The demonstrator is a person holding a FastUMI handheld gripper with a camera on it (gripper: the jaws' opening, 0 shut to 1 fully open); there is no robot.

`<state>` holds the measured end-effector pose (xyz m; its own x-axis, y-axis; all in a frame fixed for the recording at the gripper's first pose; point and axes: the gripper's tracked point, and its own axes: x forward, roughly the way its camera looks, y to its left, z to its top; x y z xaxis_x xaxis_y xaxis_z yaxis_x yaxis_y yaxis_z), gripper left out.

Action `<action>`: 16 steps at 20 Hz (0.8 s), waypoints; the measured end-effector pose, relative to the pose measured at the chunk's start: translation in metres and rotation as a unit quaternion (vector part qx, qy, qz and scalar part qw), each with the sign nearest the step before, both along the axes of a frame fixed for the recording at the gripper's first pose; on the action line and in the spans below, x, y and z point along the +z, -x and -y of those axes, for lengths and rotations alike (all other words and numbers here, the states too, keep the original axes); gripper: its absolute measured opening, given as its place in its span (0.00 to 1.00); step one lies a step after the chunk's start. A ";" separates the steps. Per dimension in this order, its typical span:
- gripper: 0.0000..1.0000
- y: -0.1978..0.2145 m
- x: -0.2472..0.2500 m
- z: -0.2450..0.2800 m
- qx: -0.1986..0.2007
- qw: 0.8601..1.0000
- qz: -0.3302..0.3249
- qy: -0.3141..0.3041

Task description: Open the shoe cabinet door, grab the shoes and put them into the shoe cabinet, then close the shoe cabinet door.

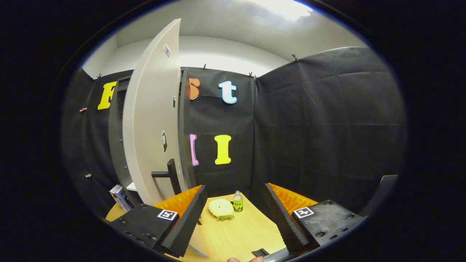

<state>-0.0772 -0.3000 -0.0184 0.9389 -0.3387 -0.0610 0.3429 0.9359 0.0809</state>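
With its fingers spread wide and gripping nothing, the gripper (235, 218) hangs over the wooden table (236, 236). The shoe cabinet (120, 145) stands ahead-left, its door (153, 123) swung open, handle (171, 176) just beyond the left finger. A yellow slipper (220, 209) lies between the fingers, beside a small bottle (238, 201).

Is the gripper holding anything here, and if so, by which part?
Nothing. The gripper is open, its fingers apart over bare table; the door stands open beside them.
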 end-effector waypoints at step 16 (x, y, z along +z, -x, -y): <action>0.98 -0.017 -0.012 -0.029 0.010 0.999 -0.023 -0.020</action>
<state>-0.0601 -0.2713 -0.0305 0.9417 -0.3153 -0.1175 0.3274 0.9392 0.1036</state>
